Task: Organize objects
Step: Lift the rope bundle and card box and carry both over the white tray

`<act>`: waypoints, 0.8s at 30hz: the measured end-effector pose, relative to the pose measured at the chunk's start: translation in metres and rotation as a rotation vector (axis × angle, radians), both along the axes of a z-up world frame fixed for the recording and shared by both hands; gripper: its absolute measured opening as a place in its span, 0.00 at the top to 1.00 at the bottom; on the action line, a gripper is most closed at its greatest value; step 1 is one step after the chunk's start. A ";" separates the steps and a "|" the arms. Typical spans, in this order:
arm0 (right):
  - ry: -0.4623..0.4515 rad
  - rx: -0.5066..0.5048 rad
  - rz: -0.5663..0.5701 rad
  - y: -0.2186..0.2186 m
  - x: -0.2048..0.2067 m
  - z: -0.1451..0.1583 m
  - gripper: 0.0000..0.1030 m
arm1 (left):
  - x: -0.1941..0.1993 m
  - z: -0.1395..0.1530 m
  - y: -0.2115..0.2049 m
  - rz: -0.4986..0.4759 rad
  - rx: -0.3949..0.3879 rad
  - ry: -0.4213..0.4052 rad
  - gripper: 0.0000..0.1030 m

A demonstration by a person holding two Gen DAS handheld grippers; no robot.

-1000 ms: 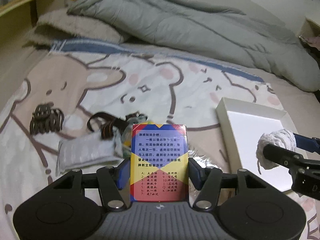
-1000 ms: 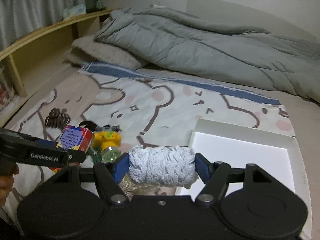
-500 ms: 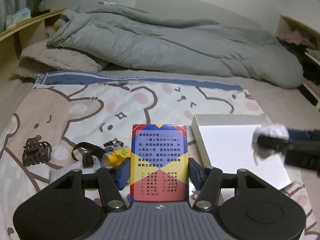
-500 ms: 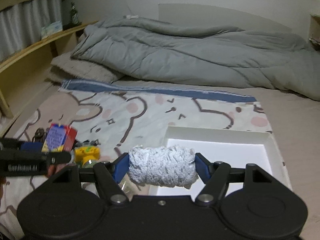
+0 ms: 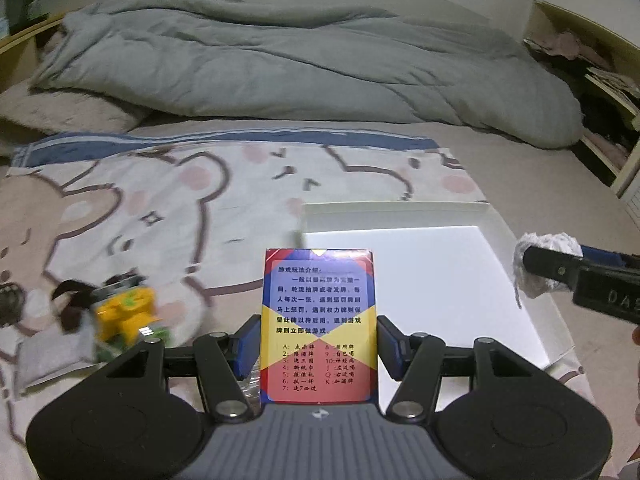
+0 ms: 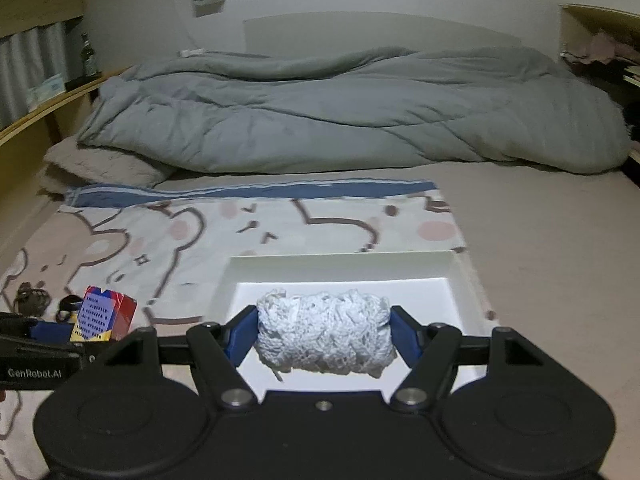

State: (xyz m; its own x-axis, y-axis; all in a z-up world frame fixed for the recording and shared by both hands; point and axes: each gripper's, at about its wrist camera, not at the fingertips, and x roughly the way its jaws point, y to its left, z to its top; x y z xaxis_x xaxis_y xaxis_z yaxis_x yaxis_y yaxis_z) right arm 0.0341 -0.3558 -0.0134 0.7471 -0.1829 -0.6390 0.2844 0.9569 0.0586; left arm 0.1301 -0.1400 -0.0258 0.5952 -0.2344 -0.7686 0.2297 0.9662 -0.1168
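The card box (image 5: 318, 324) is a flat rectangular pack with a red, blue and yellow diamond pattern and a pale panel of printed text on its face. It stands upright between the blue pads (image 5: 247, 344) of the left gripper (image 5: 318, 346), which press on its two long side edges; its lower end sits against the gripper body and its upper end rises above the fingertips. It hangs over the near left corner of the white tray (image 5: 400, 216).

The white crocheted bundle (image 6: 324, 334) is a loosely knotted roll of openwork yarn lying crosswise. The right gripper (image 6: 324, 338) clamps it end to end, one blue pad (image 6: 240, 336) on each end, and the roll bulges forward past the fingertips. It is held over the near edge of the tray, whose bright floor shows behind it.

The tray lies on the bear-print sheet (image 5: 168, 200), toward the right side of the bed. On the sheet near its left edge lie a yellow toy (image 5: 126, 316), a dark strap (image 5: 70, 300) and a grey pouch (image 5: 48, 356), blurred. A grey duvet (image 6: 340, 112) is heaped across the far end of the bed.
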 end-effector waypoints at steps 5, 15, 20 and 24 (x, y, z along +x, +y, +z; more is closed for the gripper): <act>0.017 0.020 -0.042 -0.029 -0.010 -0.013 0.31 | 0.001 -0.009 -0.041 -0.039 -0.023 0.005 0.42; 0.124 0.066 -0.064 -0.061 -0.021 -0.050 0.31 | 0.006 -0.056 -0.092 -0.035 -0.073 0.118 0.42; 0.176 0.079 -0.036 -0.063 -0.021 -0.065 0.31 | 0.011 -0.075 -0.098 0.020 -0.075 0.159 0.42; 0.205 0.109 -0.020 -0.061 -0.017 -0.075 0.31 | 0.016 -0.087 -0.096 0.076 -0.086 0.195 0.42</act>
State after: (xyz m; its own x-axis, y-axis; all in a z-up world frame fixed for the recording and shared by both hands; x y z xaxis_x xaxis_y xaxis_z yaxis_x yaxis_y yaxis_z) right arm 0.0173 -0.4172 -0.0880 0.5965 -0.1181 -0.7939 0.3201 0.9421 0.1004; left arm 0.1460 -0.2361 -0.1129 0.4556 -0.2648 -0.8499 0.1220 0.9643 -0.2350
